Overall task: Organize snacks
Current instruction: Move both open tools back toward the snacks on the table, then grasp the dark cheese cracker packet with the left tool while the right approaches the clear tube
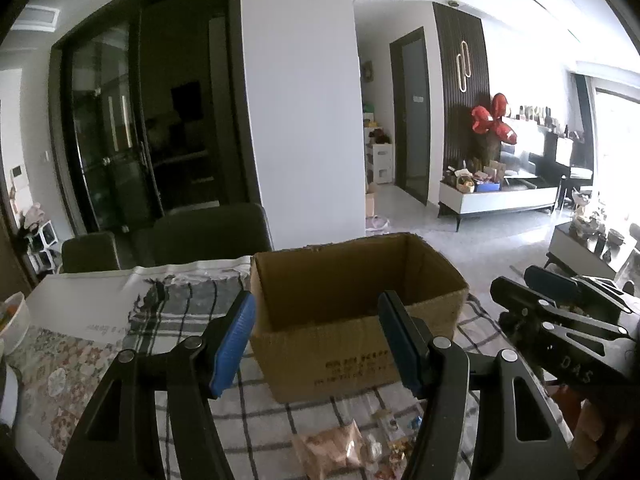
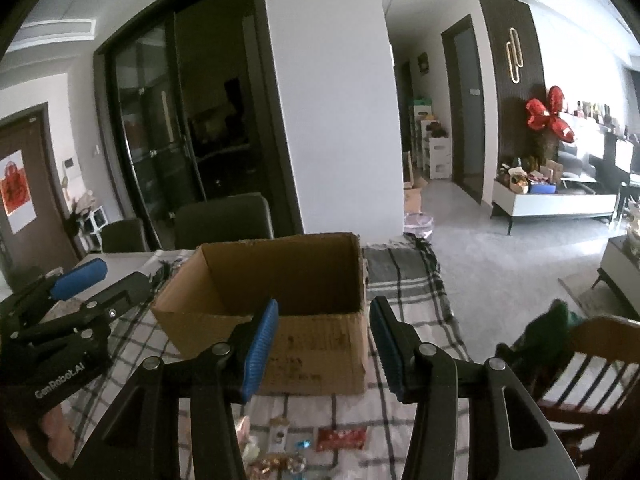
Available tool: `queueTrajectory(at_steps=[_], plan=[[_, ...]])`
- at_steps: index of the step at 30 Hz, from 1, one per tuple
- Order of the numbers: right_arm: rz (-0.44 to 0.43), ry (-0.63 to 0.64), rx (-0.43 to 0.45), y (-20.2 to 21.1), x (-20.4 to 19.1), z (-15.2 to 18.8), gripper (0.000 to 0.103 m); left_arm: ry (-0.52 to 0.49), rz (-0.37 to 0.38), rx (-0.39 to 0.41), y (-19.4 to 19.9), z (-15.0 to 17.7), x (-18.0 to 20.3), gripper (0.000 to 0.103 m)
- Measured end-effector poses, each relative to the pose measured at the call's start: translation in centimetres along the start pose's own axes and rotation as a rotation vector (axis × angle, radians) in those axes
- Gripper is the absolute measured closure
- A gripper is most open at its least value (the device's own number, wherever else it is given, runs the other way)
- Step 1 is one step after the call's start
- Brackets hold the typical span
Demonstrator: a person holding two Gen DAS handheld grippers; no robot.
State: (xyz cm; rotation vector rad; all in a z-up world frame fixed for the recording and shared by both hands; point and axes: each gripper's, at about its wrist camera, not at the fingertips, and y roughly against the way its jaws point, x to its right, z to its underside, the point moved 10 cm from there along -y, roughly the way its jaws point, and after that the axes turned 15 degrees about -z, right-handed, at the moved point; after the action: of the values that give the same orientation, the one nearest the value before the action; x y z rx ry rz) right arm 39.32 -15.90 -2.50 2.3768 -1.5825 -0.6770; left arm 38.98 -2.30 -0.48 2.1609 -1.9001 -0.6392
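- The left gripper (image 1: 318, 340) is hovering above the table with its blue pads (image 1: 234, 346) spread wide apart, holding nothing.
- The right gripper (image 2: 324, 344) is hovering likewise, its jaws standing wide apart and empty; it is also showing at the right edge of the left view (image 1: 560, 312).
- The left gripper is appearing at the left edge of the right view (image 2: 76, 308), beside the box.
- An open cardboard box (image 1: 352, 312) is sitting upright on the checked cloth (image 1: 256, 420), just ahead of both grippers; what lies inside it cannot be told.
- The snacks (image 1: 360, 444) are lying loose on the cloth in front of the box, near its front wall, below and between the fingers.
- Among them, a pinkish bag (image 1: 328, 448) is lying to the left and a red packet (image 2: 340, 439) to the right, with small wrapped pieces (image 2: 280, 462) between.
- A dark chair (image 2: 224, 220) is standing behind the table, and a wooden chair (image 2: 592, 368) is standing at the right.
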Motion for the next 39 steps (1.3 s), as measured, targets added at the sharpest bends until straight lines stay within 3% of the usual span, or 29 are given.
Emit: queueTrajectory(at_steps=[12,31,39], plan=[[-0.008,-0.035,-0.009,2.5,-1.2,4.0,0.054,0.013,0.023,-0.051,3.0,4.3,-0.5,0.040],[-0.004,-0.194,-0.186,1.8,0.5,14.9,0.054,-0.032,0.046,-0.207,4.4,14.5,1.5,0.040],[0.000,-0.223,-0.219,1.7,0.3,17.3,0.054,-0.048,0.061,-0.269,4.7,18.5,2.4,0.043]])
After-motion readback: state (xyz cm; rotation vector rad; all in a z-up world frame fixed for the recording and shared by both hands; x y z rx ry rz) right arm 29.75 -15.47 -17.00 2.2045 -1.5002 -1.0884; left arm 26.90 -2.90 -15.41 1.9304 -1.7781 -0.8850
